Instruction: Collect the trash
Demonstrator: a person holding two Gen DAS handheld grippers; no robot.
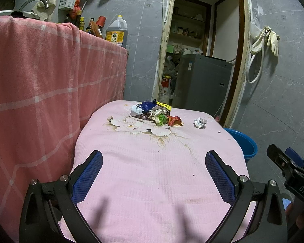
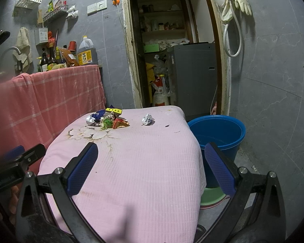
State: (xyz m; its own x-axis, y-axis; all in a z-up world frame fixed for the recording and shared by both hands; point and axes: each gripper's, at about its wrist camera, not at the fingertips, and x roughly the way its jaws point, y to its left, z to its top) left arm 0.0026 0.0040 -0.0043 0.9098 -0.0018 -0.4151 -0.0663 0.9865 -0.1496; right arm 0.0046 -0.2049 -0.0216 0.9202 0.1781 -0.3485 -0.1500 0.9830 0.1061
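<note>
since nothing is gripped yet, we hold the left gripper [image 1: 154, 172] and right gripper [image 2: 151, 166] wide-jawed, wrapper pile [image 1: 157, 114] at twelve o'clock, blue bucket [image 2: 218, 133] at two.

Each handheld unit, the left gripper [image 1: 153, 174] and the right gripper [image 2: 151, 167], is built from matte black linkage arms joined by round silver screws, with fingers [image 1: 88, 176] faced in blue mesh-textured pads, and white lettering is printed on the black body.
</note>
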